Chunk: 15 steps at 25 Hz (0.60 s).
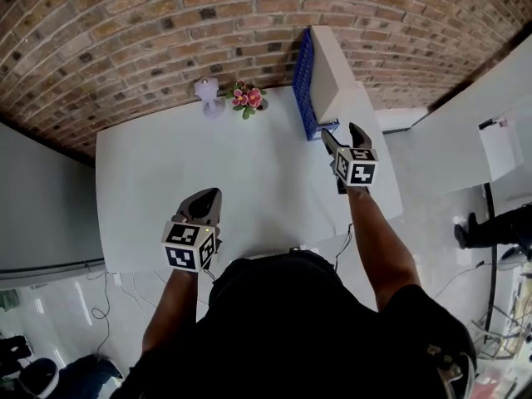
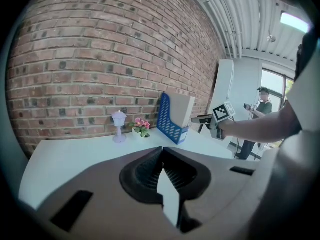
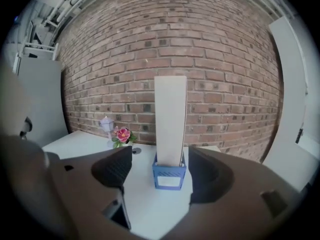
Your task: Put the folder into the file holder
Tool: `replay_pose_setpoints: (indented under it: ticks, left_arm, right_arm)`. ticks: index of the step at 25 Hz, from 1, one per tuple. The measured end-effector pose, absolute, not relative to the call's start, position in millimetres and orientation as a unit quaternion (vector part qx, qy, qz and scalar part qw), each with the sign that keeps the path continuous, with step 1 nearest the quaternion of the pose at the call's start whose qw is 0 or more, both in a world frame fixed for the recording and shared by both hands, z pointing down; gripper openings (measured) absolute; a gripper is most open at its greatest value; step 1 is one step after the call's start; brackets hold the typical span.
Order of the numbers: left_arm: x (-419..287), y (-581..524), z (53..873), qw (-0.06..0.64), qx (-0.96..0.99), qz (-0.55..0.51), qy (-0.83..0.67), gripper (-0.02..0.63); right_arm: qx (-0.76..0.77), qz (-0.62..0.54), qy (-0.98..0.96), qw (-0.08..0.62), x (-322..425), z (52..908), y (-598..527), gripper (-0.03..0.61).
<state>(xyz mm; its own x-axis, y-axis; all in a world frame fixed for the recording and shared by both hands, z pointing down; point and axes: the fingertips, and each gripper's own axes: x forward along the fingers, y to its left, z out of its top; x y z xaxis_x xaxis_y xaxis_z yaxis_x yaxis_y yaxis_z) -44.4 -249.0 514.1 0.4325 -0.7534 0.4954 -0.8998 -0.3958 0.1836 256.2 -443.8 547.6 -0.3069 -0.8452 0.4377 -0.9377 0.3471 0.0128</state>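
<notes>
- Soft, even light fills all three views. The white rectangular counter (image 1: 249, 181) reads bright and almost featureless, without a hard glare spot, and shadows on it are faint and soft-edged.
- The head view has strong fisheye bending: the red brick wall (image 1: 166, 23) bows into an arc and the counter's edges curve.
- The left gripper view is brightest at the upper right, where a ceiling light panel (image 2: 294, 20) is blown out. Its corners are vignetted black.
- In each gripper view the near brown tongs, left (image 2: 162, 159) and right (image 3: 157, 169), look soft and out of focus, while the brick behind stays sharp.
- The right gripper view darkens to black at its rim.
</notes>
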Motion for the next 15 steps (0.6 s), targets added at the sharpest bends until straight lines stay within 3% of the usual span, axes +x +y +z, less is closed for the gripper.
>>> replay_pose_setpoints:
  ticks: [7,15]
  left_arm:
    - [-28.7,-254.7,504.3,0.196,0.838,0.169,-0.48,0.005]
    - [-9.4,-251.3,491.9,0.182,0.857,0.161,-0.455,0.005]
  right_arm:
    - [0.504,0.152,-0.837,0.15,224.2,517.0,-372.7,0.338]
    - [0.398,0.167,-0.89,0.149,167.9,499.2,-294.0,0.189]
